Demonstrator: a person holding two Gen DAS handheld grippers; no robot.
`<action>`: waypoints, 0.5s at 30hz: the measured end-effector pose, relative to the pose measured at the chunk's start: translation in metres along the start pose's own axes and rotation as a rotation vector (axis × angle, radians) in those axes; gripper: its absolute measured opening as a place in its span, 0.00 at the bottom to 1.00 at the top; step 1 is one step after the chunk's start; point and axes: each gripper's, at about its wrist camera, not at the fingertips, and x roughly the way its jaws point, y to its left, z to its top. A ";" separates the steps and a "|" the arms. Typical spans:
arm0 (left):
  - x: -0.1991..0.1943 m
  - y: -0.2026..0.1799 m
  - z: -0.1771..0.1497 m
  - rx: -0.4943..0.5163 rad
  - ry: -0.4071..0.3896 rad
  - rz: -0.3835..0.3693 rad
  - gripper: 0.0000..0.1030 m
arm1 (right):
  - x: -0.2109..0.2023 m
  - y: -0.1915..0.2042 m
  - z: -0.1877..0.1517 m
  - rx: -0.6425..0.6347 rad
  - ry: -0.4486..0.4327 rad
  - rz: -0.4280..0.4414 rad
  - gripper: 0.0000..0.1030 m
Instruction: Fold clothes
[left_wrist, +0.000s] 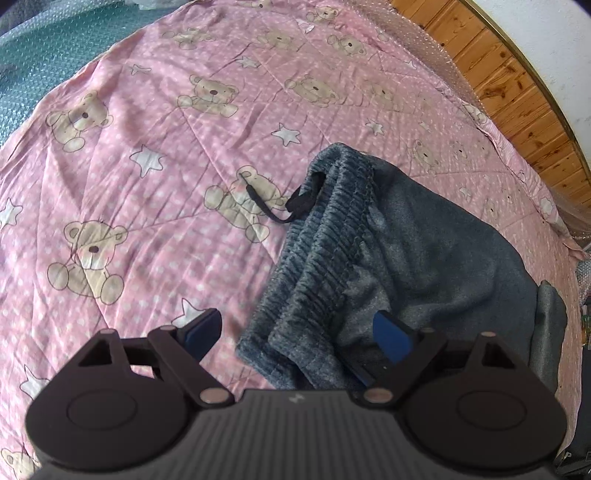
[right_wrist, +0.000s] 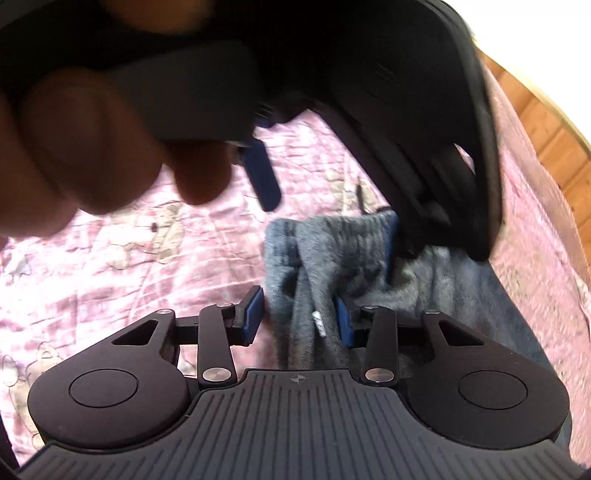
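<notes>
Two wrist cameras, both looking along my fingers at the bed

My left camera looks down from close above the pink bedspread (left_wrist: 147, 155), toward the wooden headboard (left_wrist: 517, 96), grey trousers (left_wrist: 406, 236) filling the near right. My right camera sits lower and closer behind, facing the same trousers (right_wrist: 314, 258), bedspread (right_wrist: 110, 277) and my left gripper (right_wrist: 328, 218).

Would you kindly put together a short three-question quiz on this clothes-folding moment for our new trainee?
1. True or false: the left gripper stands open over the grey garment.
2. What prints decorate the pink sheet? A) flowers B) bears and stars C) stripes
3. Fill in: a black ____ trails from the garment's ribbed waistband.

Key: 1 true; 2 B; 3 drawstring. The right gripper is open too.
</notes>
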 end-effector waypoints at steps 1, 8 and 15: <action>0.000 0.002 0.000 -0.002 0.003 -0.001 0.88 | -0.001 -0.002 -0.001 0.008 0.002 -0.002 0.32; 0.001 0.010 0.001 -0.046 0.020 -0.063 0.89 | -0.020 -0.019 -0.007 0.079 -0.020 -0.024 0.04; 0.010 0.012 0.002 -0.148 0.015 -0.239 0.82 | -0.032 -0.008 0.008 0.142 -0.067 0.007 0.03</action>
